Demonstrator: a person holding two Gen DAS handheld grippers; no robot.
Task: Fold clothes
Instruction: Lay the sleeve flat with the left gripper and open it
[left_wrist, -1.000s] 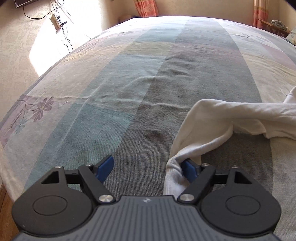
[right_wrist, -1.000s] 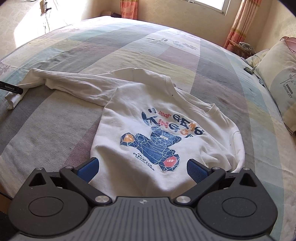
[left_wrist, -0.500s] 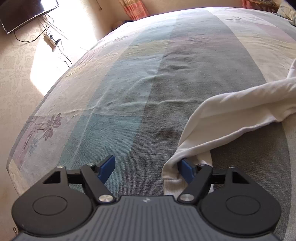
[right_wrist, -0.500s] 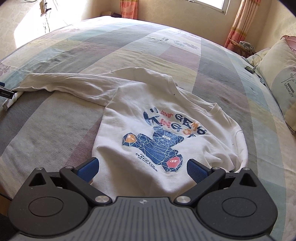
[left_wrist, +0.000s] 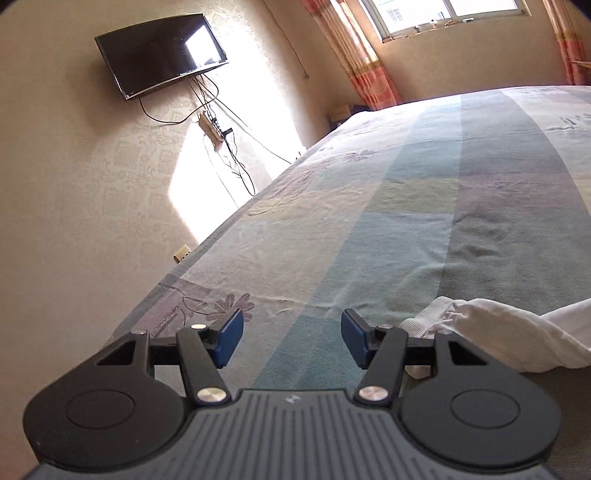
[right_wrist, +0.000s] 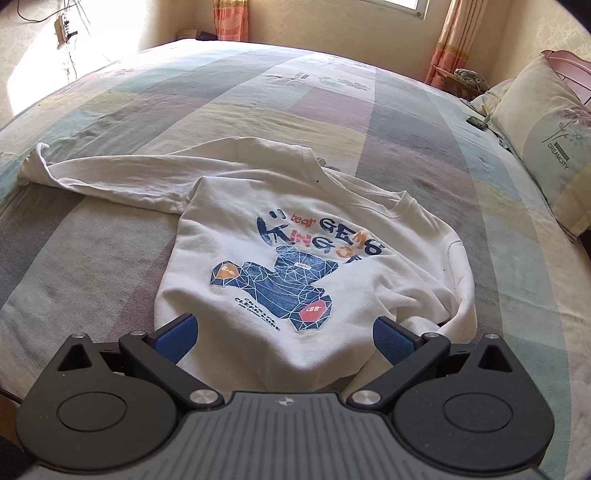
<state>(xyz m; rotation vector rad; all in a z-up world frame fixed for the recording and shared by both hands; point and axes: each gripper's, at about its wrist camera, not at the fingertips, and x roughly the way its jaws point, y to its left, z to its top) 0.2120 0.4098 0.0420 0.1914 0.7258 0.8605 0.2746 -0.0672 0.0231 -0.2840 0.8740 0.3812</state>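
sleeve partly behind left tool

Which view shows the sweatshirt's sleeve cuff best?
Left wrist: the ribbed sleeve cuff lies close, just beside the left hand-held gripper, whose jaws stand apart with nothing between them. Right wrist shows the cuff only small, at the far end of the stretched sleeve.
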